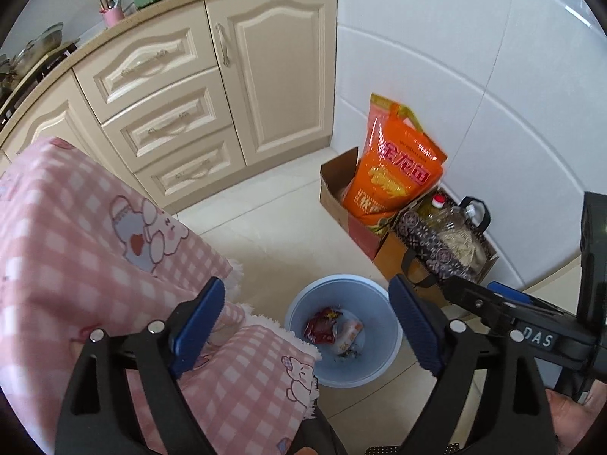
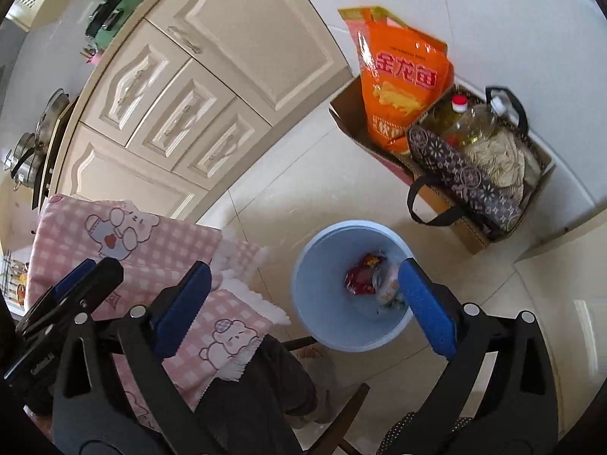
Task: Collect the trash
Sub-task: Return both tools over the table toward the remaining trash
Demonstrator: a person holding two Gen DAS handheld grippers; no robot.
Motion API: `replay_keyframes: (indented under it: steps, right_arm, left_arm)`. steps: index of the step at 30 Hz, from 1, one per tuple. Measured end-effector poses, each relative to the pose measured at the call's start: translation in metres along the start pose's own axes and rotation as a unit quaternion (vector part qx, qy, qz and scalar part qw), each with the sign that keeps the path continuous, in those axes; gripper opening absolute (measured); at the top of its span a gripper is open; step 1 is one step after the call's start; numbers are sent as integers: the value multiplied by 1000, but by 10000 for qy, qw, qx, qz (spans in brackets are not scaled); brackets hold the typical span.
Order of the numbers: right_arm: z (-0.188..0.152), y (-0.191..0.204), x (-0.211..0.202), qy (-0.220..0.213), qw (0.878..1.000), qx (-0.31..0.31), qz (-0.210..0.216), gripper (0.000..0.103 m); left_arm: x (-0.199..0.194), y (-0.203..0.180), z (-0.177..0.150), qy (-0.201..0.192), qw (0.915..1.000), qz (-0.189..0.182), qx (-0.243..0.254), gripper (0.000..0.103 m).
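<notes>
Blue bin (image 2: 330, 326), red wrapper (image 2: 358, 278) inside — perhaps crumpled.

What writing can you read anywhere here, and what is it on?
"金龙鱼": big red characters on the orange bag.
"DAS": white label on the right gripper, seen from the left wrist.
Smaller print on the bag and the wrappers in the blue bin: too blurred.

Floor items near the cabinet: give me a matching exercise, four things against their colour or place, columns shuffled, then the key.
Things:
1. bin
2. rice bag
3. oil bottle
4. red wrapper

Descriptions:
A. orange, standing in a cardboard box
B. lying at the bottom of the bin
C. light blue, on the floor tiles
D. clear with yellowish liquid, in the patterned tote

Pairs: 1-C, 2-A, 3-D, 4-B
</notes>
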State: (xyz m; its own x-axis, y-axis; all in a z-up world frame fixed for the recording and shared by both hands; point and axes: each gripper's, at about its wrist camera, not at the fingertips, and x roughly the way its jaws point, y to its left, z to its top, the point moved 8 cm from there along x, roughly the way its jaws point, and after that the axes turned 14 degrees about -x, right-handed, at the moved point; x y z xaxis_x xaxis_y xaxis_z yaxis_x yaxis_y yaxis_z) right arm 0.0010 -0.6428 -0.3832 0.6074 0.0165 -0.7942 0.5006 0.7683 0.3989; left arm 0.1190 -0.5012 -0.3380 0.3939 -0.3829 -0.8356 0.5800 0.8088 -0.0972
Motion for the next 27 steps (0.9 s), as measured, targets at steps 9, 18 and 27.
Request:
replay_keyframes:
  steps: [9,18,27]
  right_arm:
    - [28,46,-48,-499,9979,-422,-35,97]
    - [51,127,-95,-1018,9886,-1092,194,97]
    - [60,234,-133,-1432,9683,-1949,622,97]
  left_arm:
    - [-70,7,13,-600,9978,-256,-119,87]
    - [-151,49,28,-1334,9892,-363,-497,88]
    - [-219,122,33,-2024,9733,-189,-1063,91]
